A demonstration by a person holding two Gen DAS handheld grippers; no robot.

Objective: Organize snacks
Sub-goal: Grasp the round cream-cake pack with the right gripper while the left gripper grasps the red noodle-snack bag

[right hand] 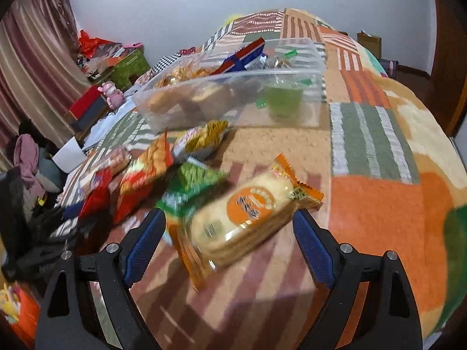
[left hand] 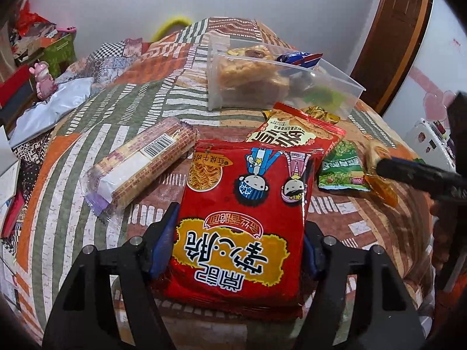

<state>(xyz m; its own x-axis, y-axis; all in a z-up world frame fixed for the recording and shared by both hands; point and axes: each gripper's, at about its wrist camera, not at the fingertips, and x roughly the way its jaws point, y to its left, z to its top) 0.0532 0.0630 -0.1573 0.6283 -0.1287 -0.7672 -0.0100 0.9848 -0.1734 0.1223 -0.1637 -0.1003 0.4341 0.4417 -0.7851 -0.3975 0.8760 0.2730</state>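
Observation:
My left gripper (left hand: 239, 218) is shut on a big red noodle-snack bag (left hand: 233, 192), its blue pads pressing both long sides. Left of it lies a long biscuit roll (left hand: 140, 163). Behind it are a red-and-yellow bag (left hand: 294, 134) and a green bag (left hand: 341, 169). Further back stands a clear plastic box (left hand: 335, 73) holding several snacks. My right gripper (right hand: 227, 214) is open around an orange-wrapped round cake pack (right hand: 248, 213), with bedcover showing between the left pad and the wrapper. The same pack (left hand: 382, 189) shows beside that gripper's black finger (left hand: 408, 172) in the left wrist view.
Everything lies on a patchwork bedcover (right hand: 379, 204). The green bag (right hand: 189, 186) and other bags crowd the left of the cake pack; the clear box (right hand: 233, 75) stands behind. Boxes and a pink toy (left hand: 43, 78) are past the bed's left edge.

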